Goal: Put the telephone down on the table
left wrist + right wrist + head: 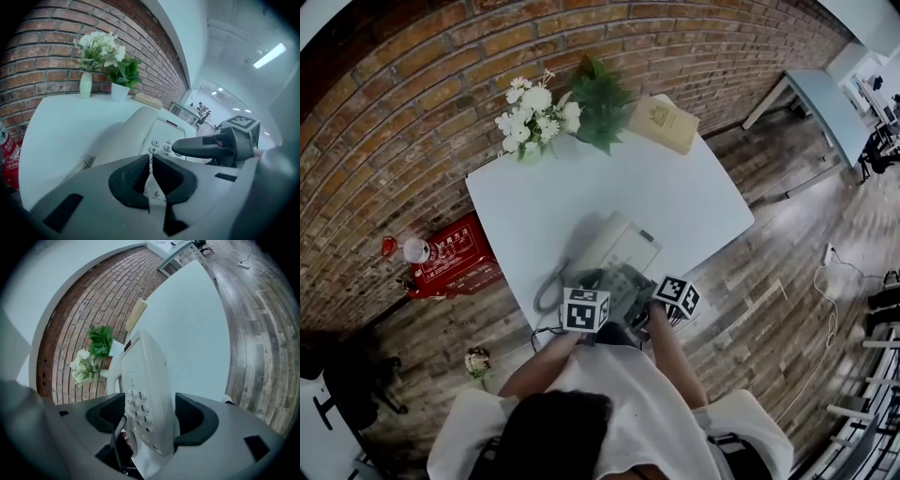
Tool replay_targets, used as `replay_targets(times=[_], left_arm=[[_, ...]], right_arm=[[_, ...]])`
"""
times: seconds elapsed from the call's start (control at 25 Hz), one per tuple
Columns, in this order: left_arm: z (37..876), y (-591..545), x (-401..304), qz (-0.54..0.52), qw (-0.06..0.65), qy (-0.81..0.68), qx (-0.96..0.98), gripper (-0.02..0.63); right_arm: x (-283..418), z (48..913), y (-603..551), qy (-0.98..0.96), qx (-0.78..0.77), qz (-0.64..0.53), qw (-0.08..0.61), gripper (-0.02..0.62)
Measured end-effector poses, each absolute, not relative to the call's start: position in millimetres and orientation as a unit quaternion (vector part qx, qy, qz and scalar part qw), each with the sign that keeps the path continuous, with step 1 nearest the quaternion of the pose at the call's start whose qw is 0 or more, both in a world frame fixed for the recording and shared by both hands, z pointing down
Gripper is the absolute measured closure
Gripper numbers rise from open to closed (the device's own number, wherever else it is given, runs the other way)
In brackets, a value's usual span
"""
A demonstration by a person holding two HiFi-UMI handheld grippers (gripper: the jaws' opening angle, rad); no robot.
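A white push-button telephone [614, 248] [154, 129] [145, 380] is at the near edge of the white table [694, 187], its coiled cord [548, 291] trailing off to the left. My right gripper [649, 302] [150, 416] is shut on the telephone's near end, the keypad running between its jaws. I cannot tell whether the telephone rests on the table. My left gripper [595, 284] [151, 171] hovers at the same near edge, its jaws together but for a thin slit with nothing held in them. One of the right gripper's fingers [201, 147] shows in the left gripper view.
At the table's far edge by the brick wall stand a vase of white flowers [534, 112] [86, 84], a green potted plant [600, 98] [119, 91] and a tan box [664, 124]. A red crate [450, 258] sits on the floor at left. Another table [825, 103] stands at far right.
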State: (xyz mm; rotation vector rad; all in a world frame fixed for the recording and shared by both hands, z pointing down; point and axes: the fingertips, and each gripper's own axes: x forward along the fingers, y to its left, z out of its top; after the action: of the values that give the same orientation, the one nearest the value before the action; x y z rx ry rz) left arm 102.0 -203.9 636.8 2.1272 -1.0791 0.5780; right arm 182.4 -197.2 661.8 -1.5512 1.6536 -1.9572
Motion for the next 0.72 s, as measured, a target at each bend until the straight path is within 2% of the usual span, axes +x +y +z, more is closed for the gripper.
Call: replay_targets(times=[0.24, 0.48, 0.72], left_arm=[[629.1, -209.9, 102.5, 0.208, 0.34, -0.404, 0.823, 0.565], [613.0, -209.0, 104.5, 0.189, 0.342, -0.411, 0.824, 0.565], [581.4, -210.8, 111.7, 0.166, 0.3, -0.407, 0.847, 0.565]], right_arm=[[198.6, 649.1, -189.2, 0.568, -0.528, -0.623, 0.106, 0.272], [209.0, 606.8, -201.8, 0.641, -0.575, -0.505, 0.056, 0.274], [203.1, 577.3, -203.6, 0.685, -0.597, -0.416, 0.016, 0.278]])
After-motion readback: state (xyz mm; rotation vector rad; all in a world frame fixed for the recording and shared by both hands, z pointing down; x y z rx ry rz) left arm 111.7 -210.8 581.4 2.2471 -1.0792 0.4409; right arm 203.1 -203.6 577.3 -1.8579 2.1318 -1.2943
